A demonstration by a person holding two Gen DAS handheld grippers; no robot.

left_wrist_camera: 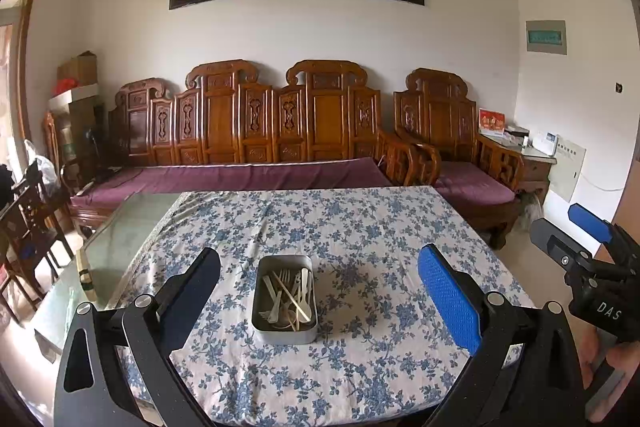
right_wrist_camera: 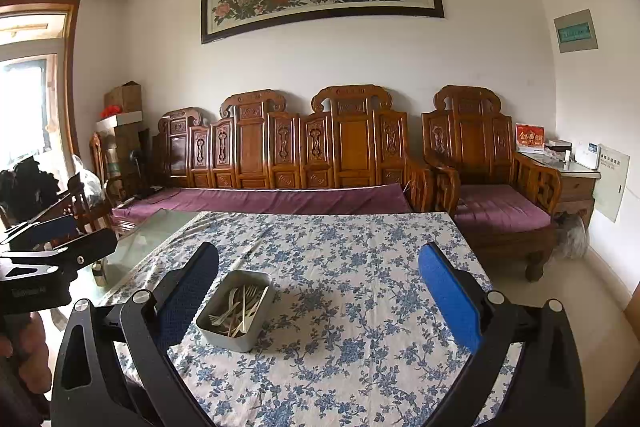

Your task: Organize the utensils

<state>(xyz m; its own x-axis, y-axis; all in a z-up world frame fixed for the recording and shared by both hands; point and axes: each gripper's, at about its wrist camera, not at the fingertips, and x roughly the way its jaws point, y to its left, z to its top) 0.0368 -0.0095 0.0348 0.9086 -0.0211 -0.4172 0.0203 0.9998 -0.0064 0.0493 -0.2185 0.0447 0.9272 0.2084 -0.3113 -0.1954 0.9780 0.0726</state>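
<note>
A grey metal tray (left_wrist_camera: 285, 331) sits on the blue-flowered tablecloth (left_wrist_camera: 360, 227) and holds several pale forks, spoons and chopsticks (left_wrist_camera: 288, 293). My left gripper (left_wrist_camera: 320, 291) is open and empty, held above the table with the tray between its fingers in view. In the right wrist view the tray (right_wrist_camera: 224, 337) with the utensils (right_wrist_camera: 240, 309) lies just right of the left finger. My right gripper (right_wrist_camera: 318, 291) is open and empty above the cloth. The right gripper also shows at the far right of the left wrist view (left_wrist_camera: 560, 235).
The cloth covers part of a glass table (left_wrist_camera: 116, 239); its bare glass lies to the left. A carved wooden sofa (left_wrist_camera: 256, 131) with purple cushions stands behind the table, an armchair (left_wrist_camera: 452, 147) to its right. Dark chairs (left_wrist_camera: 28, 211) stand at the left.
</note>
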